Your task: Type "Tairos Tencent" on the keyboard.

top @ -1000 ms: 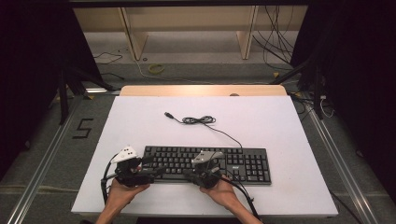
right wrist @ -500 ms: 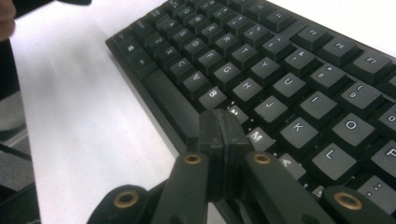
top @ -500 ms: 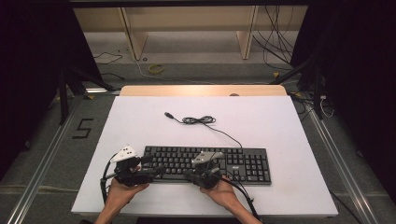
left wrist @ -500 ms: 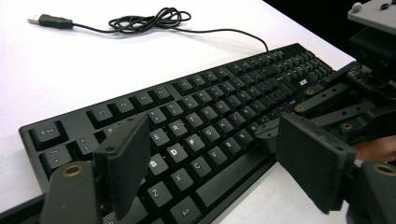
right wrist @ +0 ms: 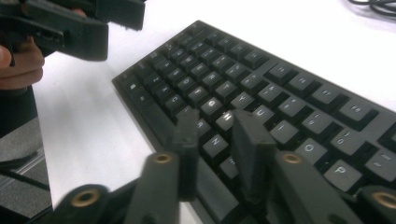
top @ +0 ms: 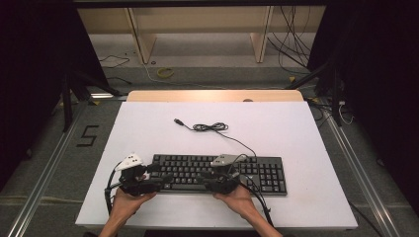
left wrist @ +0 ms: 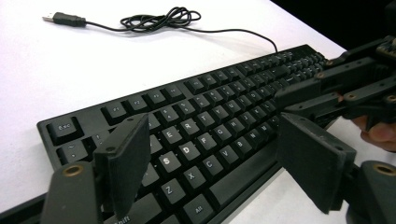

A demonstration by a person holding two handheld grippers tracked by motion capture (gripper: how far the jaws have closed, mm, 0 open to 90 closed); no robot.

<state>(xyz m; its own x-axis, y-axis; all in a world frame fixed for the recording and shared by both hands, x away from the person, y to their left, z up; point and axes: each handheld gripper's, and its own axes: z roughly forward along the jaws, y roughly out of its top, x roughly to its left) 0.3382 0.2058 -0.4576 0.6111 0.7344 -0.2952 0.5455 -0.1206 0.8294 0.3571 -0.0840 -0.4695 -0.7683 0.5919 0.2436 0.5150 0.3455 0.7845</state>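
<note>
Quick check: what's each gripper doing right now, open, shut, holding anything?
Left gripper: open wide over the keyboard, holding nothing.
Right gripper: jaws have just been opening, a small gap now, nothing between them, above the keys.

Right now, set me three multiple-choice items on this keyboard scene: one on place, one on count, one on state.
1. Where does the USB plug lie?
A. On the white table, beyond the keyboard
B. On the floor
C. On the keys

2. How many grippers are over the keyboard?
A. One
B. Two
C. Three

3. How do the left gripper's jaws stand?
A. Clamped on the cable
B. Shut tight
C. Wide apart over the keys

Key: 1 A, the plug rests on bare table past the coiled cable. 2 B, the left gripper and the right gripper both hover there. 3 C, keys show in the broad gap between its jaws.
</note>
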